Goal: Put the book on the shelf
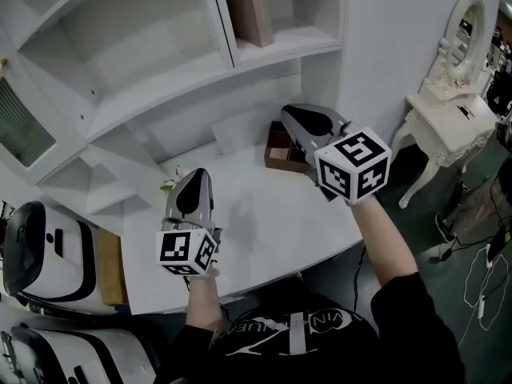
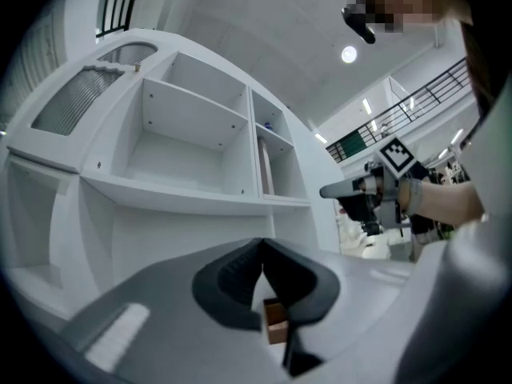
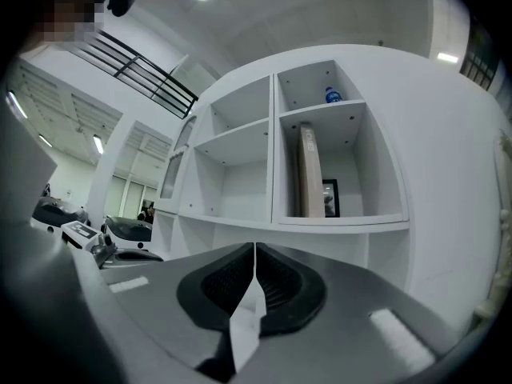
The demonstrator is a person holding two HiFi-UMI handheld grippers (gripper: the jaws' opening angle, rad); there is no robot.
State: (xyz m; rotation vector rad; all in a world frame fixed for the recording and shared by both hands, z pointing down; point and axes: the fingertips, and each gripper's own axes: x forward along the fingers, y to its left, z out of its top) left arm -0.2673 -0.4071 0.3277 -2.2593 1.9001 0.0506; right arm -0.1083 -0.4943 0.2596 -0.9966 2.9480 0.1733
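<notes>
Two claws, both pinched shut on nothing. The right gripper [image 3: 254, 250] hangs level over the white desk [image 1: 264, 222], the left gripper [image 2: 262, 245] sits nearer, and a brown box [image 1: 282, 152] peeks past its tips. Up on the shelf [image 1: 280, 50], the book [image 1: 250, 8] stands upright in the right compartment, close to its left wall. Looks shelved to me, which would explain both hands hanging clear and empty.

Book [image 1: 250, 6] fills narrow cubby [image 1: 282, 40]; wide cubby [image 1: 120, 38] beside it open.
</notes>
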